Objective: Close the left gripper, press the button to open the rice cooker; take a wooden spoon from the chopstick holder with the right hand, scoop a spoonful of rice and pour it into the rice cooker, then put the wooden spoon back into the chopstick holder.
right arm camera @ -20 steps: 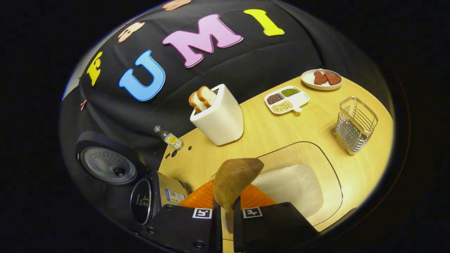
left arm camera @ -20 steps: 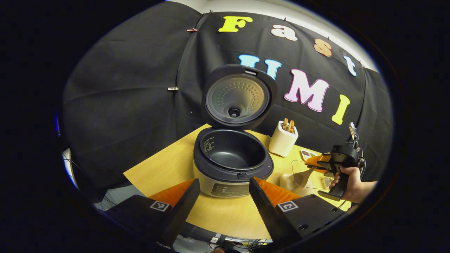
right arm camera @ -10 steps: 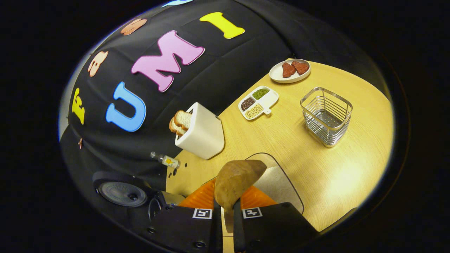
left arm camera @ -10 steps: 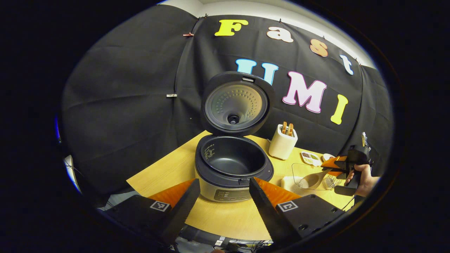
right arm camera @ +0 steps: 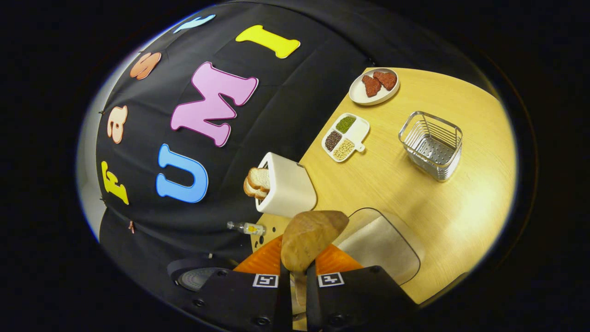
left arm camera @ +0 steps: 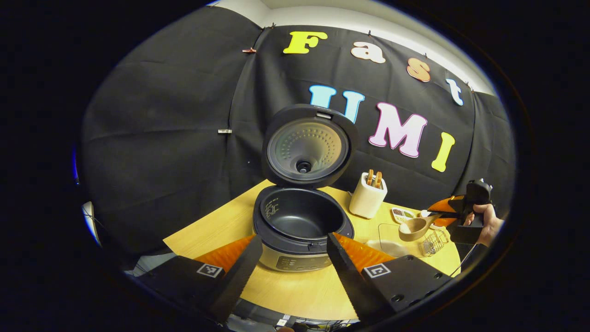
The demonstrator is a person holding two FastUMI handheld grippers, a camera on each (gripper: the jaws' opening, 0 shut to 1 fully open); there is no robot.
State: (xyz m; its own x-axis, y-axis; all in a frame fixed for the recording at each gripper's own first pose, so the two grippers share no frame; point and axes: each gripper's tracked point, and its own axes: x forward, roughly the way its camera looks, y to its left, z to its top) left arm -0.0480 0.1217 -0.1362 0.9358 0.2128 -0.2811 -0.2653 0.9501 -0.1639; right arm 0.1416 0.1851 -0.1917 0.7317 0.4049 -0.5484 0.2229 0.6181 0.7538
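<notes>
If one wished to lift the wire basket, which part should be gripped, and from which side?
Grip the top rim of one wall of the wire basket, coming from above. It stands upright and open at the top. A thin wire wall suits a narrow pinch, while the whole body looks too wide.

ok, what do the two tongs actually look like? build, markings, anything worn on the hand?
The left tongs and right tongs share matte black, blocky bodies. Each finger base carries a square black-and-white coded marker. The left pair's fingers taper to wedges with saw-toothed inner edges. In the left gripper view, the right unit has a black pistol-style handle; the hand on it is ungloved.
</notes>
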